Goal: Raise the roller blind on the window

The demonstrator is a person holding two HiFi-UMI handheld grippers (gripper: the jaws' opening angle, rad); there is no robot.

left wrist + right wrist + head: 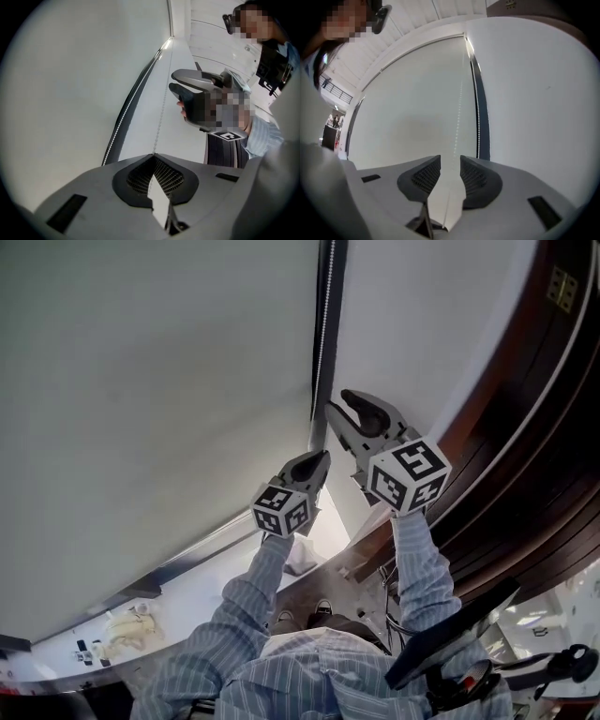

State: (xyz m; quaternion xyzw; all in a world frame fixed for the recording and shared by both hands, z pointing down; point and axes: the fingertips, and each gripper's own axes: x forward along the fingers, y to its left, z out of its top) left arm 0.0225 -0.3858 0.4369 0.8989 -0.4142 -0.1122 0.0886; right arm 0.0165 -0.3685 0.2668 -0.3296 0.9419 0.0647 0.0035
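Note:
A white roller blind [159, 381] covers the window, and a second blind [422, 324] hangs to its right. A bead chain [324, 334] hangs in the dark gap between them. My left gripper [322, 459] is shut on one strand of the chain [161, 112], which rises straight from its closed tip [152, 155]. A second strand [126, 110] runs along the gap. My right gripper [339, 402] is higher up and open. The chain [458, 112] passes between its pads [474, 174] without being pressed. The right gripper [180, 84] also shows in the left gripper view.
Dark wooden panelling [525, 427] curves along the right side. A pale sill [187, 563] runs below the blind. Small items lie on the floor at lower left [127, 629]. A black stand [450, 629] is at lower right beside my sleeves.

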